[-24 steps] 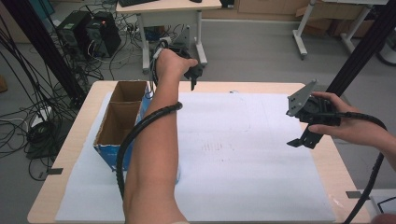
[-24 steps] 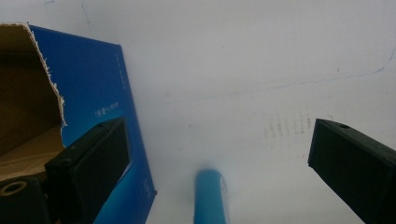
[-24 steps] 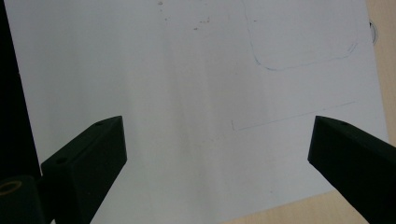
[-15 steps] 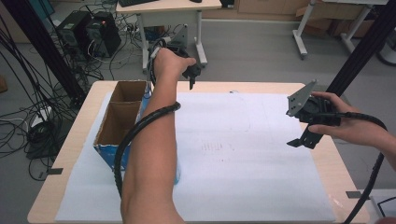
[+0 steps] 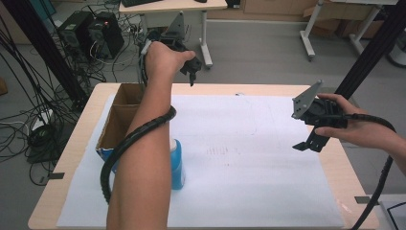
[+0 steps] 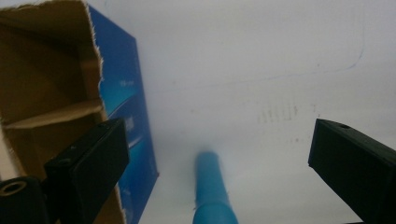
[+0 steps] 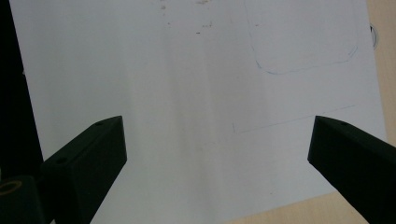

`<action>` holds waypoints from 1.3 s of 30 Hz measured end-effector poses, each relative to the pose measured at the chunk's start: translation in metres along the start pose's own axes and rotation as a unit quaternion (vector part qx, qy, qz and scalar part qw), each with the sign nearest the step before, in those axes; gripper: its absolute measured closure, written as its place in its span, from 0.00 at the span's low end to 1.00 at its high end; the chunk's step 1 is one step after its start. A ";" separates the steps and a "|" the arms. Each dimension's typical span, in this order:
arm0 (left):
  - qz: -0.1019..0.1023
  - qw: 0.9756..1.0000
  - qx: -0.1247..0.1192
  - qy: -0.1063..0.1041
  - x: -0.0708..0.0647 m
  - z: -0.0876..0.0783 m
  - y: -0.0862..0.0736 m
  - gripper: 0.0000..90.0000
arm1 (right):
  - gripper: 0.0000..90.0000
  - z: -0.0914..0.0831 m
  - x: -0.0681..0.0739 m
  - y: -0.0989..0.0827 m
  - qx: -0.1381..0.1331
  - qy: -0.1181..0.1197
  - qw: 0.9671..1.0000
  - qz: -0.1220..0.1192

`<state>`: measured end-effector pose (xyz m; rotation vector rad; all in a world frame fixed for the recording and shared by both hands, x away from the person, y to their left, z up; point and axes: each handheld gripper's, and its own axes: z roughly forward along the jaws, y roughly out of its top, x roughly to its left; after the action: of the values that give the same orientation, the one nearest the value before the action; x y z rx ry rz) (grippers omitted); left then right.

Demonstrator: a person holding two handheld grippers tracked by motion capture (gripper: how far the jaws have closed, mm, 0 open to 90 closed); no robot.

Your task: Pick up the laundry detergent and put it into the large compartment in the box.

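Observation:
A blue bottle [image 5: 177, 165] stands upright on the white paper, half hidden behind the person's left forearm; the left gripper view looks down on this bottle [image 6: 212, 191] from high above. Beside it sits an open cardboard box [image 5: 119, 120] with blue sides and a divider, seen as the box [image 6: 56, 93] at the left of that view. My left gripper [image 5: 190, 73] is raised high over the table's far edge, jaws wide apart [image 6: 217, 126] and empty. My right gripper [image 5: 309, 143] hovers over the paper's right side, open and empty [image 7: 217, 121].
A white paper sheet [image 5: 249, 158] with faint pen outlines covers most of the wooden table [image 5: 352, 172]. A black cable coils round the left forearm [image 5: 139, 132]. Beyond the table are a desk, computer towers and tangled cables on the floor.
The left hand has lifted its gripper slightly higher and toward the far left. The right hand and gripper have stayed where they were.

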<state>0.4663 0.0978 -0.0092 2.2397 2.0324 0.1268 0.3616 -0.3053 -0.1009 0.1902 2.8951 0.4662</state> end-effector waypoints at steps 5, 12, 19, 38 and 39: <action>0.005 1.000 -0.004 0.004 -0.003 -0.013 -0.019 0.06 | 0.05 -0.002 -0.001 0.000 -0.001 0.001 1.000 0.006; 0.018 1.000 0.005 0.015 -0.014 -0.026 -0.040 0.06 | 0.05 -0.005 -0.002 0.007 0.005 0.004 1.000 0.003; 0.022 1.000 0.008 0.020 -0.019 -0.031 -0.054 0.06 | 0.05 -0.008 -0.001 0.014 0.007 0.004 1.000 0.000; 0.014 0.999 0.025 0.024 -0.021 -0.021 -0.083 0.06 | 0.05 -0.013 0.001 0.014 0.009 0.009 1.000 0.005; 0.014 0.999 0.025 0.024 -0.022 -0.020 -0.084 0.06 | 0.05 -0.012 0.001 0.014 0.008 0.009 1.000 0.005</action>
<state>0.3785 0.0847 -0.0011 2.3166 2.0511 0.1361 0.3590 -0.2957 -0.0854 0.2053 2.9177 0.4492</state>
